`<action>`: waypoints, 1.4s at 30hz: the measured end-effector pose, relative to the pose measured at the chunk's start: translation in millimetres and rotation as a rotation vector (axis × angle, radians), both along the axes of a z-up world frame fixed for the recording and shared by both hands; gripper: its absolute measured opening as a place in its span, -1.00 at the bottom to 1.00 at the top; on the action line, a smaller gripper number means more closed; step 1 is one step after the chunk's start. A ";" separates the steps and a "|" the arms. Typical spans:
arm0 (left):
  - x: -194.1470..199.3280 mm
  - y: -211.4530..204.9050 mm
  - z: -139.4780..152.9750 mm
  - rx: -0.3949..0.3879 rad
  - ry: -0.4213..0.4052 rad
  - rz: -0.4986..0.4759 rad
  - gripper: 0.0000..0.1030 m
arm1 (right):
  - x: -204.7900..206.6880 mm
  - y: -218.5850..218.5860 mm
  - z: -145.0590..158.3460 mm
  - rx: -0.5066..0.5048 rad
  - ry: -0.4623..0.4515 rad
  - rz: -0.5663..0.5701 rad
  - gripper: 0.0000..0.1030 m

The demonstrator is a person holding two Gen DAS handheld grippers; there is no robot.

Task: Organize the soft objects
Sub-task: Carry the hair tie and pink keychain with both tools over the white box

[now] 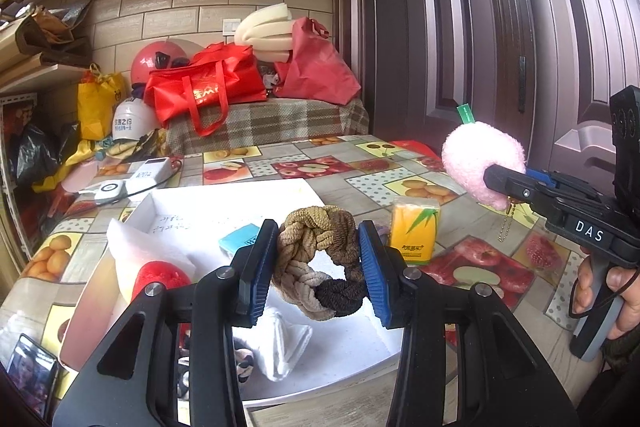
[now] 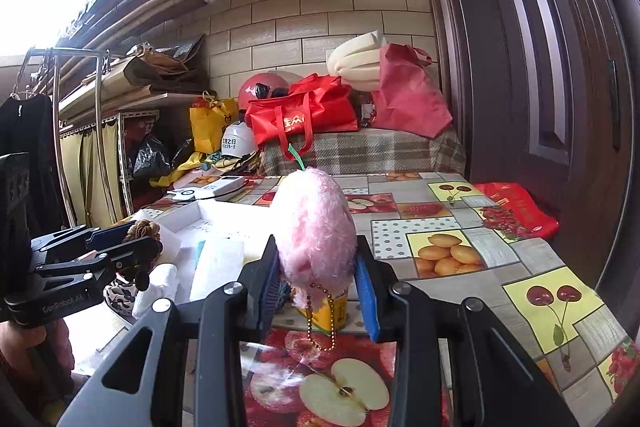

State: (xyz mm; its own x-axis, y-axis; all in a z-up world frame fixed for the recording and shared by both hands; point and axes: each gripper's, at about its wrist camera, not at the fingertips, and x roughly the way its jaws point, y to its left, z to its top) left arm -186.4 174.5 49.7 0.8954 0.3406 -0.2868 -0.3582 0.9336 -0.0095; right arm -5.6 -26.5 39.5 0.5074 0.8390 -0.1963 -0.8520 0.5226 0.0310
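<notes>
While both claws were loaded at once, the chief risks lay in the grips themselves. The left claw point(image 1: 318, 267) pinched a braided hair tie point(image 1: 320, 259) between its blue pads, over the white box point(image 1: 240, 199); the tie was squashed only at its sides, so a soft, springy loop like that could have twisted or popped out if the hand tilted, and it might have landed beside the box rather than in it. The right claw point(image 2: 318, 283) was pressed onto the lower end of a pink plush point(image 2: 314, 227), most of which stood free above the pads, above the surface point(image 2: 460, 211); such a top-heavy hold could have let it lean and slip. Its bead chain point(image 2: 320, 323) hung loose and could have snagged on the tissue pack point(image 1: 414, 231) below.

From the left wrist, the box contents showed: a red plush point(image 1: 160, 279), a white cloth point(image 1: 284, 343), a blue pack point(image 1: 240, 239), and the other tool seen from the side with a hand point(image 1: 612, 299) on its grip. From the right wrist, the chain and the plush's contact with the pads were plain, and a red packet point(image 2: 516, 211) lay far right; the box was largely hidden there. Farther back, both showed red bags point(image 1: 204, 87) on a plaid cover.
</notes>
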 end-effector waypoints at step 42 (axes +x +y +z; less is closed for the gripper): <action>-61.0 91.5 -8.8 -0.111 -0.026 0.294 -0.21 | -34.6 58.3 -6.7 -0.104 0.016 0.197 -0.33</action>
State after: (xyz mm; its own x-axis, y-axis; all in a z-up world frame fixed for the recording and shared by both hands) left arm -247.4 266.0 40.8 0.7705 0.5543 -0.3146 -0.6112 0.7826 -0.1180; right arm -40.1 31.8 32.9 0.3316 0.8965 -0.2937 -0.9379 0.3468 -0.0003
